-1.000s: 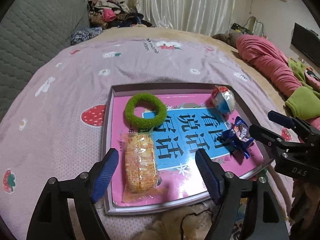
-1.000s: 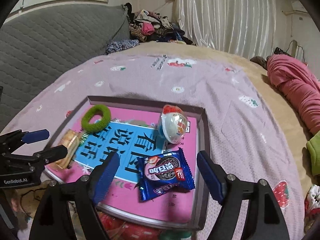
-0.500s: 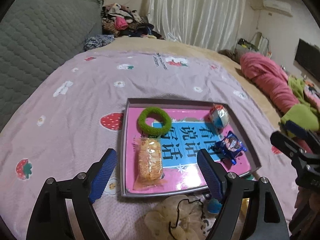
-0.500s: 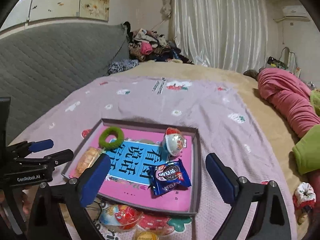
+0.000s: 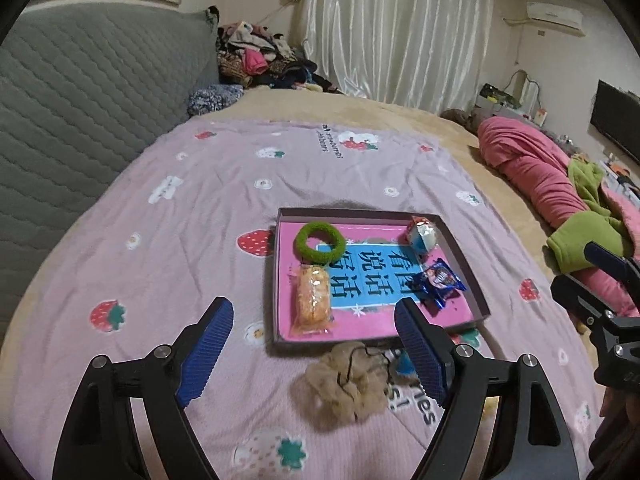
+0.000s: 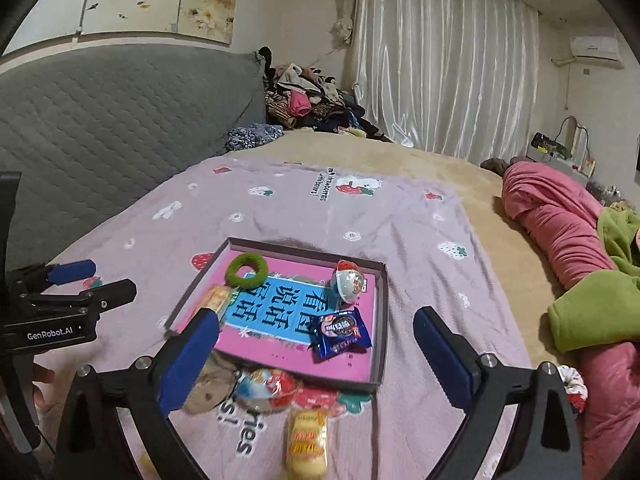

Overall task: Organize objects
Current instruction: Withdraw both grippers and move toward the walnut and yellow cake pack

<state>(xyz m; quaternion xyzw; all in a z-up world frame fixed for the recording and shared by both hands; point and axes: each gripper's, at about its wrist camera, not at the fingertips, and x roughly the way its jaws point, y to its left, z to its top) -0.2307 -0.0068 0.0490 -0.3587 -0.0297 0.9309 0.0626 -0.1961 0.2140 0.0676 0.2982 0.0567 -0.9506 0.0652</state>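
Your right claw is opening and your left claw is wide; both are empty. Four items sit in the tray ahead. Next, drop onto the yellow snack below the right claw, squarely.

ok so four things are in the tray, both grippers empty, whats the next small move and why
Probably lower the right gripper, whose jaws are opening and empty, toward the round wrapped snack lying on the blanket just outside the tray. It sits closest below those fingers, still unsorted.
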